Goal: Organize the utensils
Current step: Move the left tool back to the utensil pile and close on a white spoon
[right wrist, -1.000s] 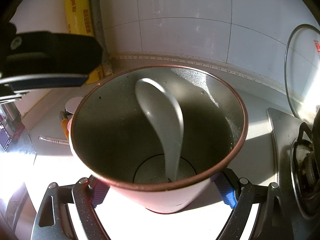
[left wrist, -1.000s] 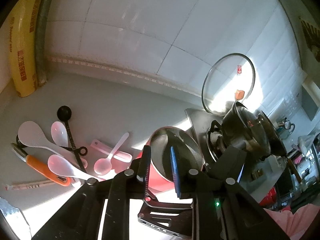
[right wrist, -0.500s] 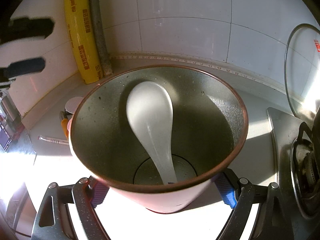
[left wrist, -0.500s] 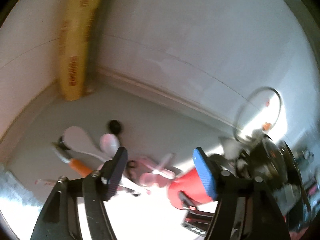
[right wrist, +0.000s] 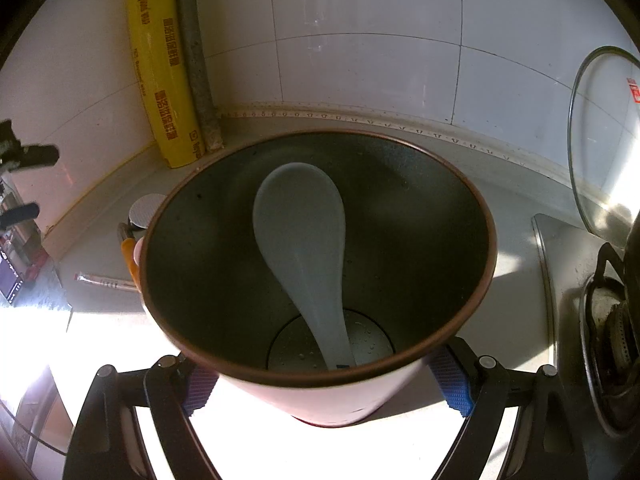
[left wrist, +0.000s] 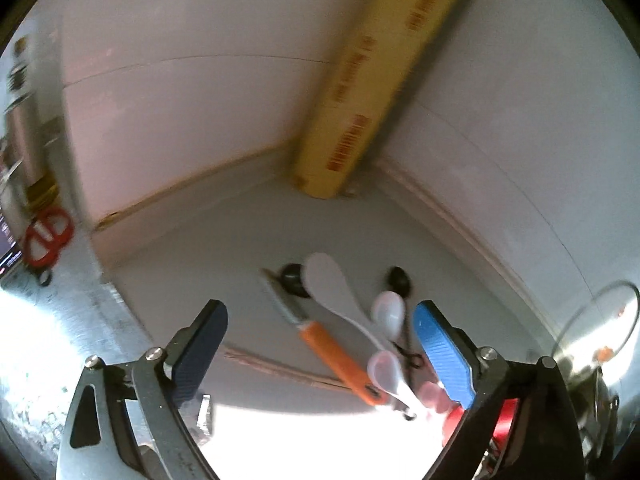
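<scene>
Swung away from the red pot (right wrist: pixel 320 396) my right gripper (right wrist: pixel 324 384) clamps, my left gripper (left wrist: pixel 320 344) is opening empty over the orange-handled peeler (left wrist: pixel 332 352) beside it, which I should straddle squarely

My left claw (left wrist: pixel 320 344) looks over a grey counter (left wrist: pixel 224 248). Ahead between its fingers lie a white rice paddle (left wrist: pixel 332 288), an orange-handled peeler (left wrist: pixel 332 352), small pale spoons (left wrist: pixel 390 312) and a black scoop (left wrist: pixel 400 278), clustered together.

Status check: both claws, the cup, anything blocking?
Left claw opening, empty. Right claw clamps cup, white spoon inside. No obstruction seen.
</scene>
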